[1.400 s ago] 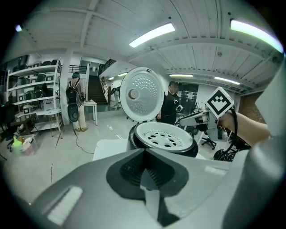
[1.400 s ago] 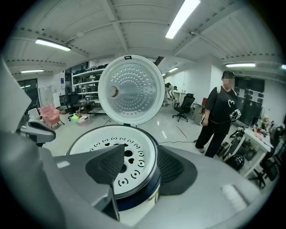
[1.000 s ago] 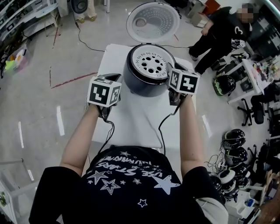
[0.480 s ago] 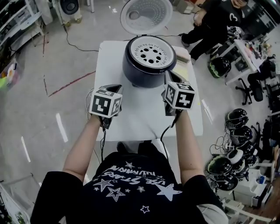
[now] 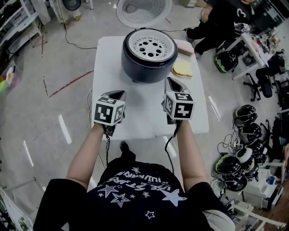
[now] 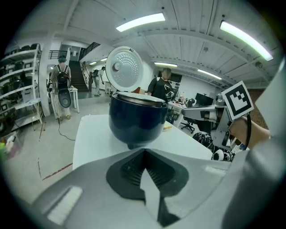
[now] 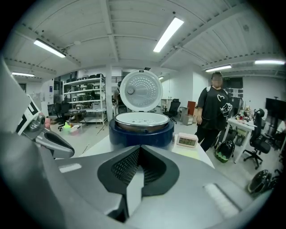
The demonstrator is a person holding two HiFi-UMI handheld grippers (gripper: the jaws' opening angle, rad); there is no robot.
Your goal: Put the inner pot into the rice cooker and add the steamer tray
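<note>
Seems finished; shows steamer tray (image 5: 150, 46) seated in mouth of rice cooker (image 5: 149, 67), inner pot (image 7: 139, 124) rim just under it; shows lid (image 5: 143, 10) raised behind cooker; finds left gripper (image 5: 117, 94) and right gripper (image 5: 171, 83) both pressed closed, empty, in front of cooker, apart from it; leaves probably nothing more.

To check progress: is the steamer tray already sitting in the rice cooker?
Yes, the white steamer tray with holes lies in the top of the rice cooker.
</note>
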